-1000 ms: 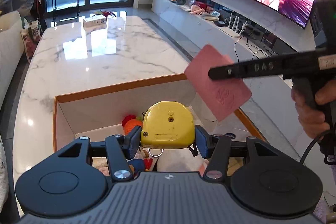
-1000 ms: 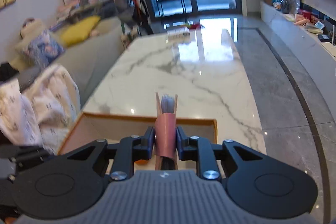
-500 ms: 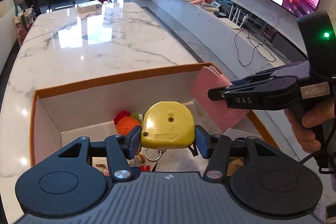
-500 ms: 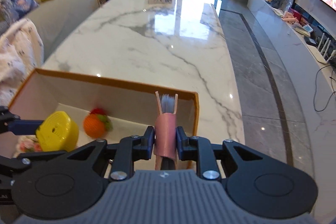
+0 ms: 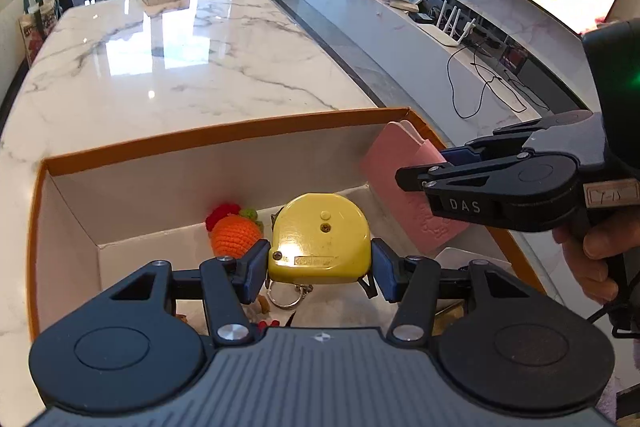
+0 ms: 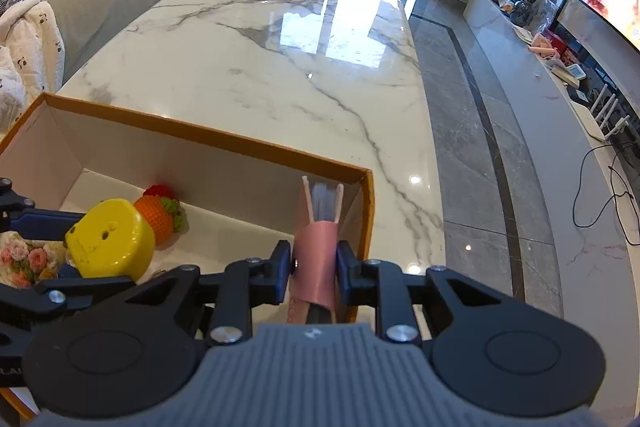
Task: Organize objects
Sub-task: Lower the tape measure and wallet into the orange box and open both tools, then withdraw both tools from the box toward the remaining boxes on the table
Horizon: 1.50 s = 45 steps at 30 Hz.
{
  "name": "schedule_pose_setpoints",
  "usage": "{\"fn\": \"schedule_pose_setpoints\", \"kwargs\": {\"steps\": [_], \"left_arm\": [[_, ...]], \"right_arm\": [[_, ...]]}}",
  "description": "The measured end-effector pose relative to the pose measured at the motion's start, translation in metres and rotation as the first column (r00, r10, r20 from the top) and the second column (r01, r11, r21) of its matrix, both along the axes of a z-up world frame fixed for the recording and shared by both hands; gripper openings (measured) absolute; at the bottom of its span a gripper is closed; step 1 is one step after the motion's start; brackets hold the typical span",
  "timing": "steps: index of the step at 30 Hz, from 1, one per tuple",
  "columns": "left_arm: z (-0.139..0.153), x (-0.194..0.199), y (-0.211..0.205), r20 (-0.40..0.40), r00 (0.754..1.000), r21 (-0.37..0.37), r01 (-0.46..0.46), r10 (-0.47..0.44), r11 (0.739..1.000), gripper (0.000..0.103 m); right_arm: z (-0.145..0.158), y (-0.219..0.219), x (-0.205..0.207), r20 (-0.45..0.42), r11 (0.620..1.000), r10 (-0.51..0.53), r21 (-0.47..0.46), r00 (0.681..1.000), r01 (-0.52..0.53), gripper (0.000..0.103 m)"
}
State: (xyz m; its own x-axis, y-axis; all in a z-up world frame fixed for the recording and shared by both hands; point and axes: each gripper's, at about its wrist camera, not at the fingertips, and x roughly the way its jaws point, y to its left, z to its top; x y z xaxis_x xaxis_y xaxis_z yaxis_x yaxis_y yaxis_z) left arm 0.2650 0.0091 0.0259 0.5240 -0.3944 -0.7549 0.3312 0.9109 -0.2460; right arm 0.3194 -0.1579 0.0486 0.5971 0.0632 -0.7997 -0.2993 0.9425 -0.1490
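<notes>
Left gripper [image 5: 319, 261] is clamped on the yellow tape measure [image 5: 320, 239] above the orange-rimmed box [image 5: 224, 137], crocheted carrot [image 5: 234, 235] just ahead-left of it. Right gripper [image 6: 314, 265] pinches the pink notebook [image 6: 316, 259], standing in the box's right corner.

Right gripper [image 6: 314, 263], jaws pressed on a pink notebook [image 6: 316, 255], spine toward the camera, pages fanned at the far end. Held inside the far right corner of an orange-edged box [image 6: 224, 141] on a marble surface [image 6: 280, 67]. Further left, a yellow tape measure [image 6: 110, 239] in the left gripper [image 6: 60, 227], beside a crocheted orange toy [image 6: 160, 213].
</notes>
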Motion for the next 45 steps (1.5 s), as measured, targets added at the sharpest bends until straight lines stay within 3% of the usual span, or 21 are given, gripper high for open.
{"fn": "schedule_pose_setpoints", "kwargs": {"steps": [8,14,20,24,28,33,45], "left_arm": [[-0.009,0.010,-0.010,-0.042,0.999,-0.004,0.032,-0.032,0.999,0.062],[-0.014,0.028,-0.024,-0.065,0.997,0.007,0.039,-0.038,0.999,0.062],[-0.029,0.050,-0.044,-0.126,0.992,0.023,0.034,-0.031,0.999,0.063],[-0.042,0.059,-0.052,-0.167,0.986,0.036,0.012,-0.006,0.999,0.063],[-0.050,0.066,-0.051,-0.226,0.974,-0.013,-0.009,0.006,1.000,0.063],[-0.056,0.074,-0.057,-0.275,0.961,0.011,-0.014,0.017,1.000,0.063],[-0.049,0.068,-0.050,-0.279,0.960,-0.055,-0.018,0.002,0.998,0.063]], "right_arm": [[0.002,0.000,0.000,0.027,1.000,0.009,-0.010,1.000,-0.008,0.029],[0.026,-0.017,-0.015,0.100,0.990,-0.001,0.138,0.995,-0.013,0.033],[0.043,-0.035,-0.027,0.182,0.983,-0.058,0.181,0.982,0.025,0.035],[0.038,-0.046,-0.027,0.169,0.977,-0.094,0.204,0.981,0.059,0.035],[0.027,-0.049,-0.026,0.140,0.972,-0.103,0.222,0.985,0.070,0.035],[0.021,-0.052,-0.026,0.124,0.967,-0.111,0.241,0.986,0.078,0.035],[0.015,-0.056,-0.034,0.099,0.963,-0.104,0.259,0.990,0.075,0.035]]}}
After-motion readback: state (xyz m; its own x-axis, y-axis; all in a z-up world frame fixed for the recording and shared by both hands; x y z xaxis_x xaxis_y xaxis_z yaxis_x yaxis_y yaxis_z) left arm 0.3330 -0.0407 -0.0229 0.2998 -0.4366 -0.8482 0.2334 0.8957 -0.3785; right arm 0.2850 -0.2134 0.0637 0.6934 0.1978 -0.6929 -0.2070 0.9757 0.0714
